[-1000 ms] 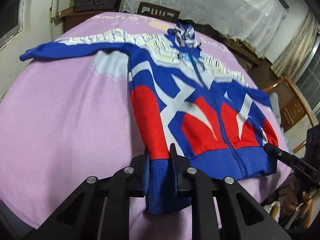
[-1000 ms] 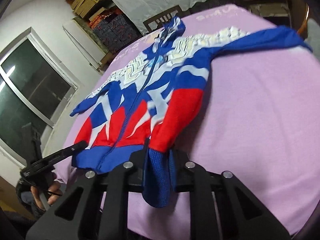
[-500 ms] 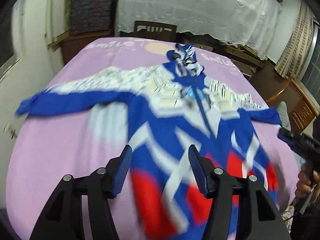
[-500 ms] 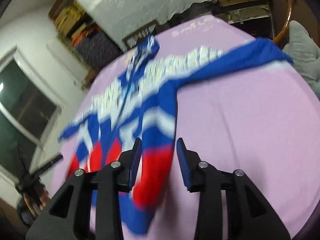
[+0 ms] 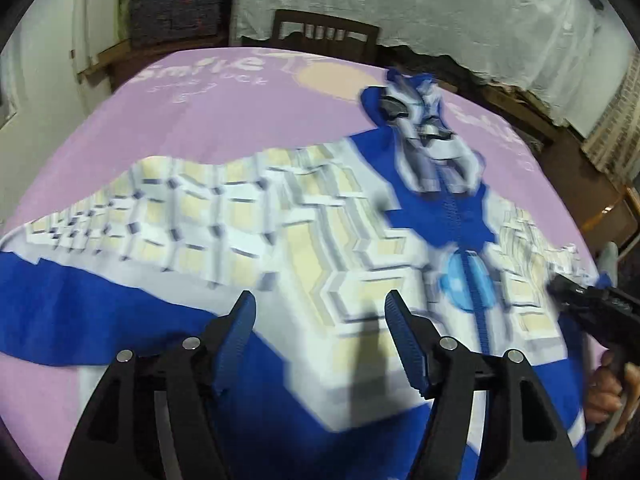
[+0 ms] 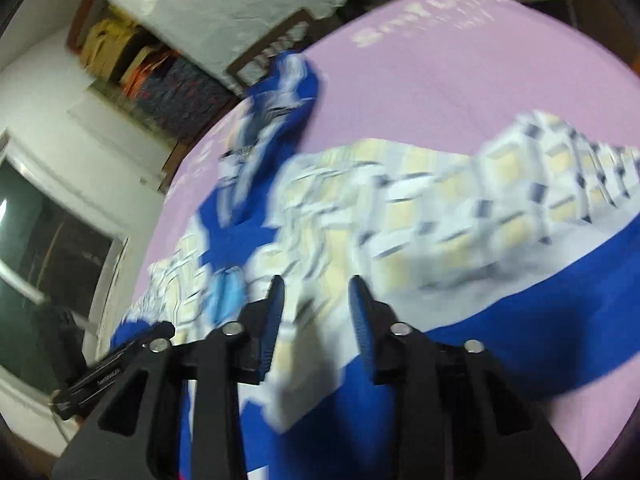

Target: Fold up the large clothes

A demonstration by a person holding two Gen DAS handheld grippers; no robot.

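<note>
A blue, white and cream zip jacket (image 5: 328,248) lies spread flat, front up, on a pink-covered table (image 5: 208,120), hood (image 5: 420,120) at the far end. It also shows in the right wrist view (image 6: 400,208). My left gripper (image 5: 320,304) is open and empty, low over the jacket's left shoulder by the sleeve (image 5: 80,308). My right gripper (image 6: 316,292) is open and empty over the other shoulder, near the sleeve (image 6: 540,312). Each gripper appears at the edge of the other's view, the right (image 5: 592,304) and the left (image 6: 116,364).
A wooden chair (image 5: 324,36) stands behind the table's far edge, under a white draped cloth (image 5: 440,12). Stacked boxes (image 6: 176,84) and a window (image 6: 52,248) are at the left. A wooden frame (image 5: 608,216) is at the right.
Both grippers let go of the jacket's ribbed hem, opened, and moved forward from the hem up to the shoulders. The views are motion-blurred.
</note>
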